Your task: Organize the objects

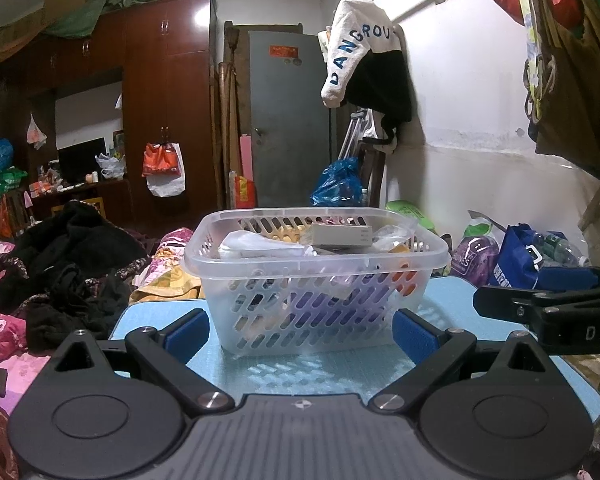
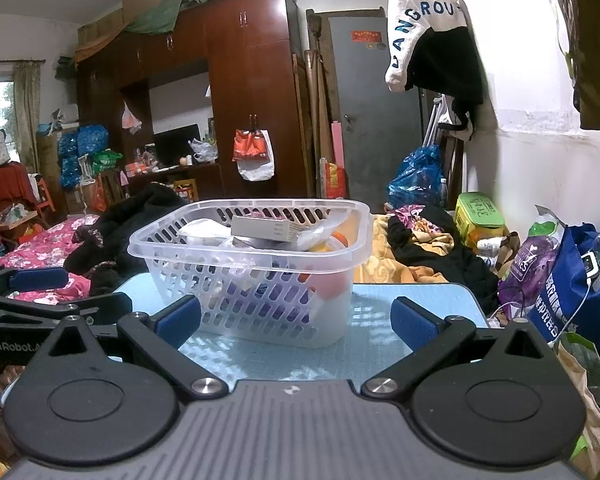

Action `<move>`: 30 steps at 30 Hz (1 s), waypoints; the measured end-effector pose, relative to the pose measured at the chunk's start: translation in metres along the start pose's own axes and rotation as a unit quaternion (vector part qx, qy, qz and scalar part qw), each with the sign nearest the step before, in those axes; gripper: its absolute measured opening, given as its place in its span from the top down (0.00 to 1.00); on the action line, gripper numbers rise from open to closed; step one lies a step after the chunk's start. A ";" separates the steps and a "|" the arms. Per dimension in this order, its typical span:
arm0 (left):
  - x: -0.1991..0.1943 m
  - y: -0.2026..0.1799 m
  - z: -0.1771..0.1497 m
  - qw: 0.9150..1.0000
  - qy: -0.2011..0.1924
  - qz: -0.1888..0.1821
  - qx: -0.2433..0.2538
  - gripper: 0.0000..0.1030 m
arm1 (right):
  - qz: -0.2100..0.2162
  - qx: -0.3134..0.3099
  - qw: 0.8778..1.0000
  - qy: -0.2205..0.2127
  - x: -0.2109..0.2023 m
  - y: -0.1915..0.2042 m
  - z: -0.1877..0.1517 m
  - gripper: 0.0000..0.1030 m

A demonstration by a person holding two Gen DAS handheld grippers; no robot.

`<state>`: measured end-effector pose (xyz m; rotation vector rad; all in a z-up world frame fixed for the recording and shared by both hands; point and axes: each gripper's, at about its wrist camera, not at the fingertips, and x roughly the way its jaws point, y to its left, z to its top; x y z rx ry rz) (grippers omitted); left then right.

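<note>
The clear plastic basket (image 1: 316,276) stands upright on the light blue tabletop (image 1: 440,308), toward its far edge, and it is already full of small things. A flat grey box (image 1: 342,234) lies on top of the pile, its end tipped up above the basket's rim, and beside the box sits crumpled clear wrapping (image 1: 392,234). Something orange (image 2: 332,284) shows through the basket's slotted wall.

My left tool (image 1: 300,330) hangs just short of the basket's near wall, its blue-padded fingers (image 1: 188,332) spread wide and holding nothing. My right tool (image 2: 298,320) is also on the near side of the basket, fingers equally spread and empty, with bare tabletop between them and the basket's near corner just ahead.

Behind the basket, beyond the tabletop's far edge, lies a bed (image 2: 40,248) heaped with dark clothes (image 1: 68,256). Bags (image 2: 572,280) crowd the wall to the basket's right.
</note>
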<state>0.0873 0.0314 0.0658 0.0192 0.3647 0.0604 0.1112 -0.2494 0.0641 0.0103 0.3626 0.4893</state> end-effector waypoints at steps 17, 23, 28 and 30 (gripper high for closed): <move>0.002 -0.004 -0.001 1.000 0.005 -0.003 0.007 0.04 | -0.004 -0.004 1.000 0.000 0.001 -0.002 0.000 0.00; 0.003 -0.007 -0.001 1.000 0.004 -0.005 0.008 0.04 | -0.004 -0.004 1.000 0.001 0.001 -0.002 0.000 0.00; 0.002 -0.009 -0.002 1.000 -0.001 0.005 0.008 0.04 | -0.014 -0.009 1.000 -0.007 0.000 0.000 -0.001 0.00; 0.002 -0.009 -0.002 1.000 -0.006 0.008 0.007 0.04 | -0.025 -0.020 0.999 -0.014 0.000 0.004 -0.003 0.00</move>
